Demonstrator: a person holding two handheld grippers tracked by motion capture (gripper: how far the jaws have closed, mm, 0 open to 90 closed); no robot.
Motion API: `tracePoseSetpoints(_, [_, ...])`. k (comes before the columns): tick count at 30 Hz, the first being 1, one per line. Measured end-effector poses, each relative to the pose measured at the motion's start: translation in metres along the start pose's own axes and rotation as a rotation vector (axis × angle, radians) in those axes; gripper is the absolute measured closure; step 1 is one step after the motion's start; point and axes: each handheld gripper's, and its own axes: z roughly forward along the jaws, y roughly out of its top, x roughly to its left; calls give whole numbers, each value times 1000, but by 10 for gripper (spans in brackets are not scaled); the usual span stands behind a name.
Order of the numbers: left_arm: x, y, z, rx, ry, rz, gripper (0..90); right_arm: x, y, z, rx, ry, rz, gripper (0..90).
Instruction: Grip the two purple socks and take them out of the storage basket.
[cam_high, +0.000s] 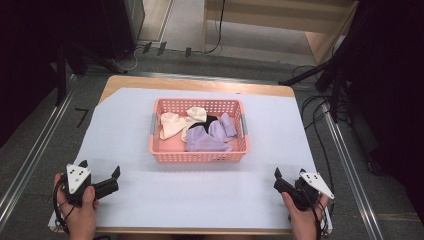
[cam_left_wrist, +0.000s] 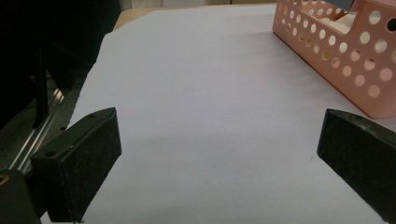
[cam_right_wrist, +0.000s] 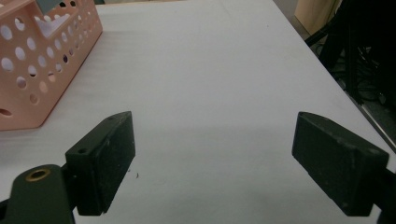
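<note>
While both grippers rest apart, jaws spread and empty, the basket (cam_high: 198, 156) waits mid-bench.
Soft, light cloths (cam_high: 204, 141) fill it; pinch a raised fold. Left gripper (cam_high: 100, 172), right gripper (cam_high: 289, 179).

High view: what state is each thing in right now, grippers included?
Basket: upright on the table, holding clothes.
Cream clothes: crumpled in the basket.
Lilac clothes: crumpled in the basket.
Left gripper: open, empty, near the table's front edge.
Right gripper: open, empty, near the front edge.
</note>
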Motion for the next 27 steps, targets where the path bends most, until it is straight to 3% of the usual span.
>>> tracePoseSetpoints(5, [-1,-1,-2,-18,-1,2,6,7,0,-1,21,-9,-36,257])
tracePoseSetpoints(11, [-1,-1,-2,-22,-4,6,6,17,9,-5,59,70,-22,168])
tracePoseSetpoints(14, [0,-1,-2,-18,-4,0,6,22,16,-9,42,127,-22,144])
tracePoseSetpoints(21, [-2,-1,-2,-20,-3,12,9,48,37,-7,16,141,-64,135])
tracePoseSetpoints(24, [-1,-1,-2,-12,-6,14,9,59,44,-5,18,132,-69,265])
tracePoseSetpoints(27, [-2,0,-1,-5,-11,19,9,70,52,-3,-9,170,-67,363])
